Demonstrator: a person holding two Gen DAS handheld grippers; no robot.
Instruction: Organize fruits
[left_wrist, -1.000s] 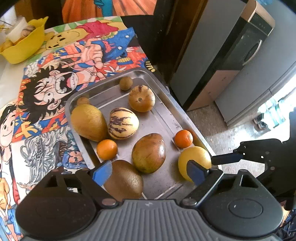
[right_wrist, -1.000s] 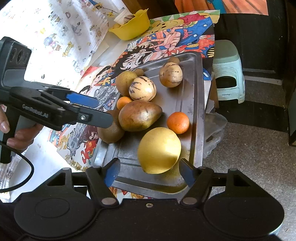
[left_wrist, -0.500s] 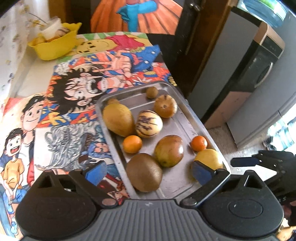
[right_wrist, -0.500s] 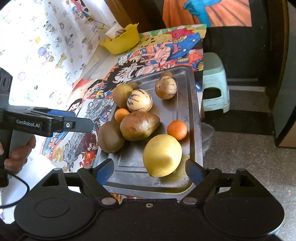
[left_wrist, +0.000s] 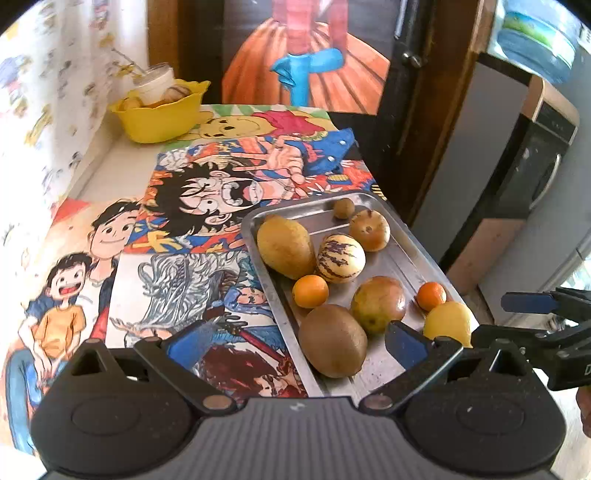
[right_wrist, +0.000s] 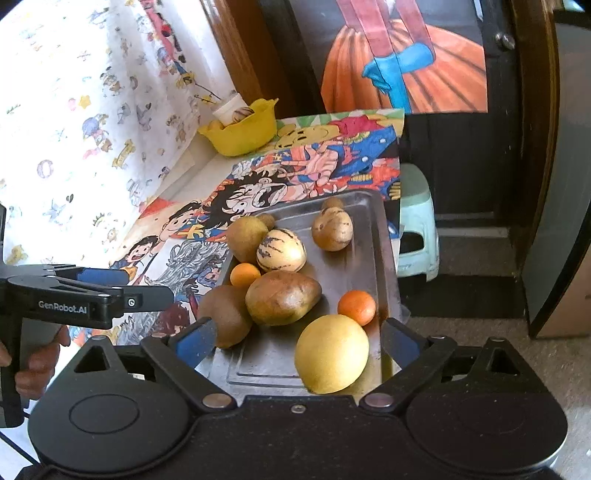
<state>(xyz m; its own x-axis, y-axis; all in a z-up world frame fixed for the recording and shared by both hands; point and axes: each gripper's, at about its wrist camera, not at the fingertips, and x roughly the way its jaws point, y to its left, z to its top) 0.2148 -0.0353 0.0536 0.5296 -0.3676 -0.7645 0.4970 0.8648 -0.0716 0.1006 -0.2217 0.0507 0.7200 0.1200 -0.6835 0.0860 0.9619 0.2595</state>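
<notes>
a metal tray (left_wrist: 406, 254) sits on a worktop (left_wrist: 122, 173) covered with cartoon posters, its near end overhanging the edge. on it lie a yellow lemon-like fruit (right_wrist: 331, 352) nearest the right corner, two small oranges (right_wrist: 356, 306), a kiwi (left_wrist: 332, 339), a brownish mango (right_wrist: 282, 297), a striped pepino melon (right_wrist: 280, 254), a second mango (left_wrist: 284, 246) and smaller brown fruits at the far end.

the left tongs (left_wrist: 303, 341) hover over the tray's near left edge, their jaws opening, holding nothing; the kiwi shows between them but untouched. the right tongs (right_wrist: 299, 341) hang above the near end, jaws also opening, empty, with the yellow fruit framed between them and not pressed.

the step appears to be lining up a first pick. it would likely go best to lower straight over one fruit, close gently across its widest part, and lift clear without nudging round neighbours, which could roll off the overhanging end. a yellow bowl (left_wrist: 159, 114) in the far corner may be a destination.

readable writing: "genrobot.ai" in white on the side of the left tongs' body.
</notes>
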